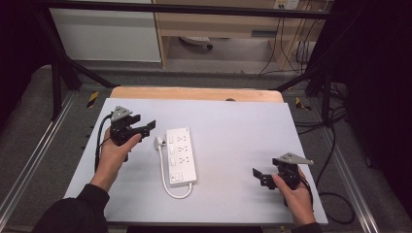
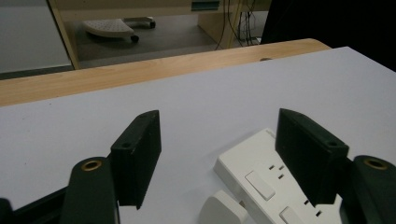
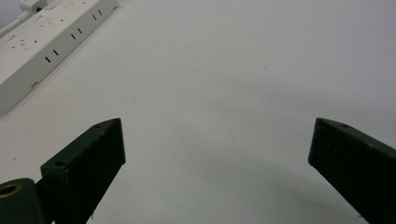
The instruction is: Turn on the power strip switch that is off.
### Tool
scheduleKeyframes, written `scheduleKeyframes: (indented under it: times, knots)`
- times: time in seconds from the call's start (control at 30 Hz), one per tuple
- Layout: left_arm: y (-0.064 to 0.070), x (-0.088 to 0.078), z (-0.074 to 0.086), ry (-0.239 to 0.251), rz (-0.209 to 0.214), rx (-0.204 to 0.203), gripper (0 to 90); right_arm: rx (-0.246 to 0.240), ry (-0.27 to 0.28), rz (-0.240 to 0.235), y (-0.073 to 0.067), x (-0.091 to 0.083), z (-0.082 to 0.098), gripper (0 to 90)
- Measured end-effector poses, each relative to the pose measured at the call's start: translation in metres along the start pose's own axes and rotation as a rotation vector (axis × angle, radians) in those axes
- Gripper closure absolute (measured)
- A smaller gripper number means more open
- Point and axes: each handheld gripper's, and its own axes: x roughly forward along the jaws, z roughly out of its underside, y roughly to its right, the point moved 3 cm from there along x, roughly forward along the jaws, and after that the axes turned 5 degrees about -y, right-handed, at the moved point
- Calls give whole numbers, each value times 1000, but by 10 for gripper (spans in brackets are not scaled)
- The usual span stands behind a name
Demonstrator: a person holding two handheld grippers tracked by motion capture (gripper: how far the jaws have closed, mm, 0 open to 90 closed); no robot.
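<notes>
The left gripper (image 1: 145, 127) hovers low over the tabletop (image 1: 233, 126), and its fingers (image 2: 140, 154) are open with nothing pressed between them. Just ahead of these fingers lies the white plug (image 1: 159, 141), and right beyond it the white power strip (image 1: 181, 155) lies flat, its sockets facing up. In the left gripper view the plug (image 2: 223, 210) sits low between the two fingers, a little nearer to the right one, and the strip's end passes behind that right finger. The plug's white cable (image 1: 167, 187) runs in a loop back to the near end of the strip.

The right gripper (image 1: 259, 175) rests well apart from the strip, and its fingers (image 3: 88, 161) stand wide open over bare tabletop; the strip is far off to their left.

I judge that the work is at its beginning: the left fingers are lined up on the plug, but no grip is made yet. Closing on the plug, lifting it and pushing it into a socket are probably all left to do.
</notes>
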Motion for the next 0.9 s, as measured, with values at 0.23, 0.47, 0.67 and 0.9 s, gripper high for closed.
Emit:
scheduleKeyframes:
  times: [0.23,0.47,0.67,0.9]
  knots:
    - [1,6,1,-16,8,2,388,1,1,0,0,0,0,43]
    - [4,15,3,-20,25,9,441,-1,1,0,0,0,0,42]
    - [8,21,3,-21,34,12,478,-1,5,-2,0,0,0,42]
    - [9,28,4,-29,34,14,508,6,4,-4,1,-1,0,43]
